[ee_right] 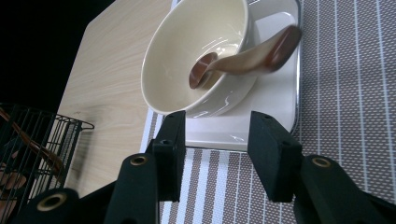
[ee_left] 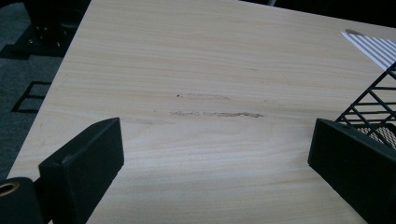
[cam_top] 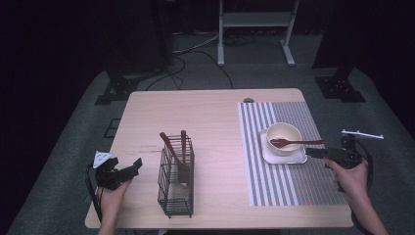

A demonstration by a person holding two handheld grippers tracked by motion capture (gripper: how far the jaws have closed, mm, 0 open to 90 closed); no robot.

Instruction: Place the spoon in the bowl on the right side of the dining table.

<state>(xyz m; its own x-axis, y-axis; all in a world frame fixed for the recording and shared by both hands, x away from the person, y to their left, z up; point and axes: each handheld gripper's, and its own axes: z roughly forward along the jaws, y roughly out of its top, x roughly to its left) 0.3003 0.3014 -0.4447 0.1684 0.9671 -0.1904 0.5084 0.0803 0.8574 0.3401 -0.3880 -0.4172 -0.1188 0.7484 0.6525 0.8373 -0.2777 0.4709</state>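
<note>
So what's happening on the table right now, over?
Both grippers open, left gripper, right gripper. Spoon resting in bowl. Nothing in the way.

The table (cam_top: 210, 112) is lit from above while the room around it sinks into near black. Glare glints on the bowl (ee_right: 187, 56) beyond the right fingers (ee_right: 273, 154). The spoon (ee_right: 261, 53) handle is blurred. The high view looks soft and grainy.

Bench (cam_top: 210, 112), pale wood. Striped mat (cam_top: 284, 186) on its right part. Well left of the mat: black wire basket (cam_top: 176, 188), upright. Behind the bench: white frame (cam_top: 254, 19), floor cables (cam_top: 195, 49).
</note>
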